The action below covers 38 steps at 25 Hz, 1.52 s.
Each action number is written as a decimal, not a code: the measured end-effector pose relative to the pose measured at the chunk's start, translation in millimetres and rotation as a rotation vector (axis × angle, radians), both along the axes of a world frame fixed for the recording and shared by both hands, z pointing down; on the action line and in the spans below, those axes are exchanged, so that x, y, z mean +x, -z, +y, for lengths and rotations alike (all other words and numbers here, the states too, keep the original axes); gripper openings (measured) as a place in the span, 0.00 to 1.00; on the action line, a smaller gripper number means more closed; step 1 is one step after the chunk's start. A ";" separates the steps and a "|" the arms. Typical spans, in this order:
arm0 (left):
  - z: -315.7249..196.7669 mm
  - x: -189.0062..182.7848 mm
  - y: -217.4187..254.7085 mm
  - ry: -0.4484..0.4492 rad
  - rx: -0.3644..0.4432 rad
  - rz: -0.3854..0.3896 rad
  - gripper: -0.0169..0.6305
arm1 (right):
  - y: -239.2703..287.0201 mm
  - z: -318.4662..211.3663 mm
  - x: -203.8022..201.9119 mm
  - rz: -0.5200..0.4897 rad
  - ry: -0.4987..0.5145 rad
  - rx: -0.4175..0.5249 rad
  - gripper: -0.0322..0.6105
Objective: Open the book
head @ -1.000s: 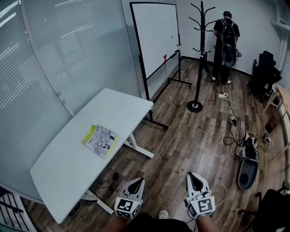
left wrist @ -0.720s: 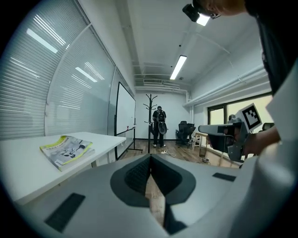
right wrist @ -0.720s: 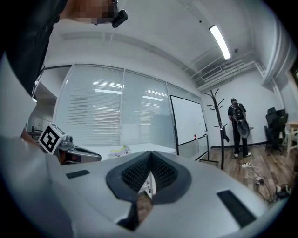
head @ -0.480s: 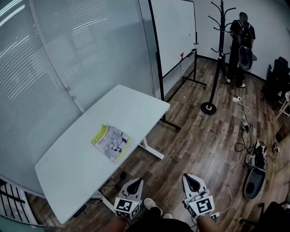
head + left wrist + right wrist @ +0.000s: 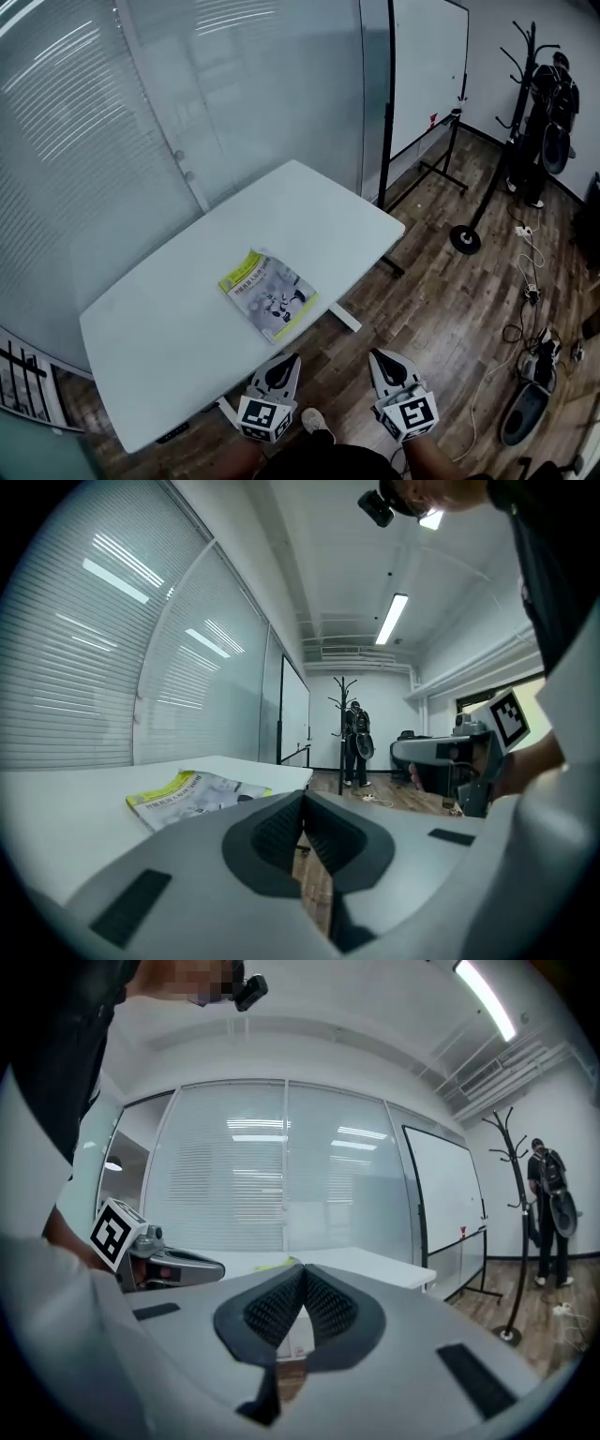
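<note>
A closed book (image 5: 270, 294) with a yellow-green and grey cover lies flat on the white table (image 5: 178, 309), near its front edge. In the left gripper view the book (image 5: 192, 795) shows to the left, ahead of the jaws. My left gripper (image 5: 290, 360) hangs below the table's front edge, short of the book, jaws shut and empty. My right gripper (image 5: 377, 357) is held over the wooden floor to the right of the table, also shut with nothing in it. In the right gripper view a sliver of the book (image 5: 272, 1264) shows on the tabletop.
Frosted glass walls run behind the table. A whiteboard on a stand (image 5: 427, 66) and a coat rack (image 5: 506, 141) stand at the back right, where a person (image 5: 553, 94) stands with their back turned. Cables (image 5: 525, 281) and a grey device (image 5: 525, 412) lie on the floor at right.
The view has swung left and closer: the table and book now sit nearer the middle, just ahead of both grippers. Both grippers stay shut and empty.
</note>
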<state>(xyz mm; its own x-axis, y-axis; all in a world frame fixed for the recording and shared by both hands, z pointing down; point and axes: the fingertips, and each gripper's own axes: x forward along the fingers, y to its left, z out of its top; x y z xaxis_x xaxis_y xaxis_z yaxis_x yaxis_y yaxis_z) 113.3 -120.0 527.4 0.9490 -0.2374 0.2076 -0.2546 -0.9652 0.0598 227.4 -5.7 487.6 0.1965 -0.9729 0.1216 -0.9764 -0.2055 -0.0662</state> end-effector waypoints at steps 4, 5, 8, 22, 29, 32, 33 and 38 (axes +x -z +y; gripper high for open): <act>-33.3 -7.7 5.6 0.049 -0.022 0.046 0.04 | -11.5 -53.4 -13.0 -0.073 0.066 -0.013 0.06; -40.6 -10.1 6.7 0.061 -0.023 0.056 0.04 | -13.8 -66.1 -18.5 -0.071 0.092 -0.018 0.06; -61.4 -18.0 4.1 0.092 -0.023 0.075 0.04 | -20.8 -102.2 -34.2 -0.053 0.174 -0.022 0.06; -118.2 -46.1 2.9 0.276 -0.051 0.049 0.04 | -65.2 -196.4 -52.3 0.121 0.475 -0.269 0.06; -133.0 -33.8 -7.2 0.358 -0.066 0.031 0.04 | -85.9 -232.6 -14.2 0.059 0.462 -0.362 0.06; -137.5 -28.1 4.0 0.393 -0.066 0.071 0.04 | -92.8 -242.7 7.0 0.119 0.440 -0.391 0.06; -137.9 -25.4 7.3 0.400 -0.062 0.079 0.04 | -94.5 -245.3 13.2 0.143 0.431 -0.394 0.06; -137.1 -18.8 6.7 0.431 -0.054 0.058 0.04 | -111.6 -255.6 22.9 0.059 0.472 -0.443 0.30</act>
